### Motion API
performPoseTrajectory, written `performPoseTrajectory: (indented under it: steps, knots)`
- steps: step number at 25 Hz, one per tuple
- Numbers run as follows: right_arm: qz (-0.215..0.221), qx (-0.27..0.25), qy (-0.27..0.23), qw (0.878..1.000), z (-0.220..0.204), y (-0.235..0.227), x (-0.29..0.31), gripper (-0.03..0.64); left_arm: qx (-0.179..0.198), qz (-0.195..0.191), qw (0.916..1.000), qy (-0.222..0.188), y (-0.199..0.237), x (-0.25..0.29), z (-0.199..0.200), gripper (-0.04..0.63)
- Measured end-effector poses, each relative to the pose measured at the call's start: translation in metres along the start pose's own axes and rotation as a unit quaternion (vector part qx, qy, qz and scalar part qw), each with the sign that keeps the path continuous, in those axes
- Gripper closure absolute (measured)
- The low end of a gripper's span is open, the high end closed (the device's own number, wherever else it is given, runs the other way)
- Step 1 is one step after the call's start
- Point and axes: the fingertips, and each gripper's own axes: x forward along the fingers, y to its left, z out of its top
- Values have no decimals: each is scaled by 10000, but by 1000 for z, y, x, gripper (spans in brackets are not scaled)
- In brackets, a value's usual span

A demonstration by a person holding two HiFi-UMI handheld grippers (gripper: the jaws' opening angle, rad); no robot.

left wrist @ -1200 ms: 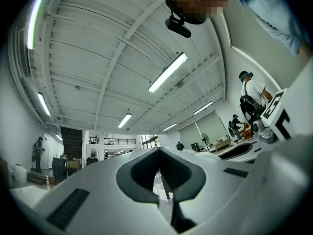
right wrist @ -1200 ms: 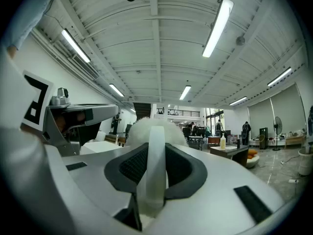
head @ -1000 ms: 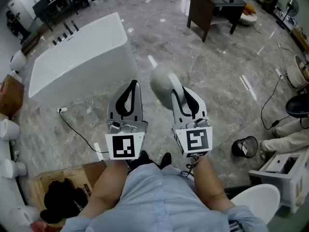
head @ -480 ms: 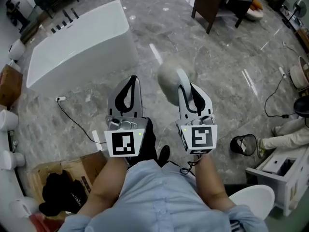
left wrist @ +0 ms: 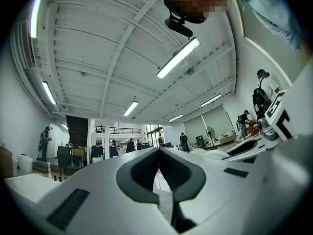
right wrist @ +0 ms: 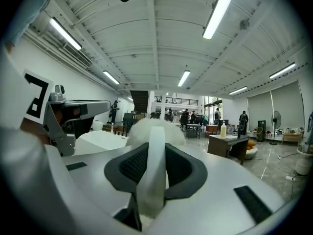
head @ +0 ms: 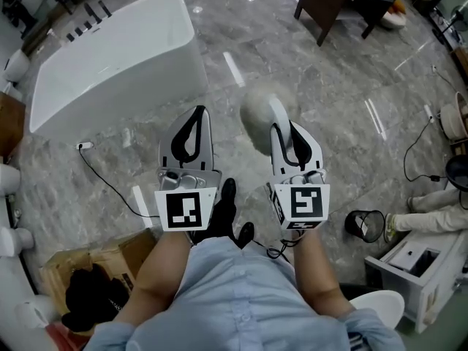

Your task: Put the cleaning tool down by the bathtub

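Note:
The cleaning tool is a white duster with a fluffy round head (head: 256,121) and a flat white handle (right wrist: 154,165). My right gripper (head: 287,131) is shut on that handle, and the head sticks out past its fingertips, above the grey marble floor. In the right gripper view the fluffy head (right wrist: 154,129) rises just beyond the jaws of the right gripper (right wrist: 155,148). My left gripper (head: 196,112) hangs beside it, shut and with nothing in it; its jaws meet in the left gripper (left wrist: 159,152) view. The white bathtub (head: 110,57) stands up and to the left of both grippers.
A dark wooden table (head: 344,6) stands at the upper right. A black cable (head: 110,185) runs over the floor below the tub. A cardboard box (head: 88,269) lies at lower left, and a black bin (head: 363,224) and a white cabinet (head: 420,265) at lower right. The person's shoes (head: 227,214) show between the grippers.
The person has stepped forward and both grippers have travelled along and dipped slightly. The duster stays in the right gripper. The tub's near corner now lies closer to the left gripper.

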Motion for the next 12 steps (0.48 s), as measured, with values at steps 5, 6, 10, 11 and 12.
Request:
performPoseTrajectory:
  steps: [5, 6, 10, 11, 12]
  knots:
    - [-30, -39, -30, 10000, 15, -11, 60, 512, -29, 33, 10000, -75, 33, 54, -7, 580]
    - [-45, -49, -47, 10000, 20, -14, 70, 512, -35, 42, 9999, -110, 39, 64, -7, 580]
    - [-96, -173, -176, 9996, 43, -26, 110, 512, -30, 60, 9994, -340, 62, 106, 1, 580]
    - [-109, -211, -207, 9995, 49, -28, 119, 512, -28, 56, 9992, -393, 67, 115, 2, 580]
    - [-125, -245, -239, 9993, 54, -29, 129, 512, -24, 48, 9990, -439, 73, 124, 3, 580]
